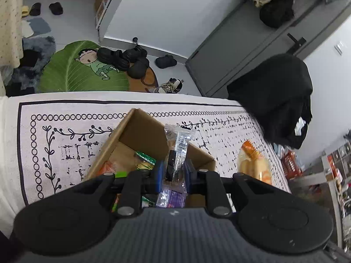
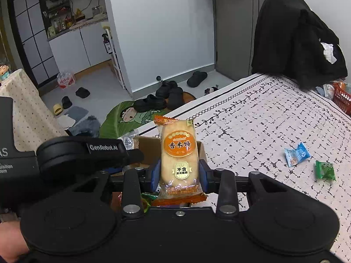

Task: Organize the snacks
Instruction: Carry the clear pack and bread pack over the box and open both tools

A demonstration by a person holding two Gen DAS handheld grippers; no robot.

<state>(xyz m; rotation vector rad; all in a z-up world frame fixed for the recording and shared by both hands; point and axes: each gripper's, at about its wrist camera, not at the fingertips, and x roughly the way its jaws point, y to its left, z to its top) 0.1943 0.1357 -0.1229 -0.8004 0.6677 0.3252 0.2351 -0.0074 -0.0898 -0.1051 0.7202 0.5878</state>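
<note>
An open cardboard box (image 1: 140,131) stands on the patterned tablecloth (image 1: 65,135) and holds several snack packets. My left gripper (image 1: 174,171) is shut on a clear-wrapped snack packet (image 1: 178,146) with a dark bar inside, held over the box. My right gripper (image 2: 178,173) is shut on an orange rice cracker packet (image 2: 178,153), held upright just right of the box (image 2: 149,144); the packet also shows in the left wrist view (image 1: 254,162). The left gripper body (image 2: 83,151) shows in the right wrist view.
A blue packet (image 2: 296,154) and a green packet (image 2: 325,171) lie loose on the tablecloth to the right. A chair draped in black clothing (image 2: 296,37) stands at the table's far side. Shoes and a green leaf mat (image 1: 83,70) lie on the floor beyond.
</note>
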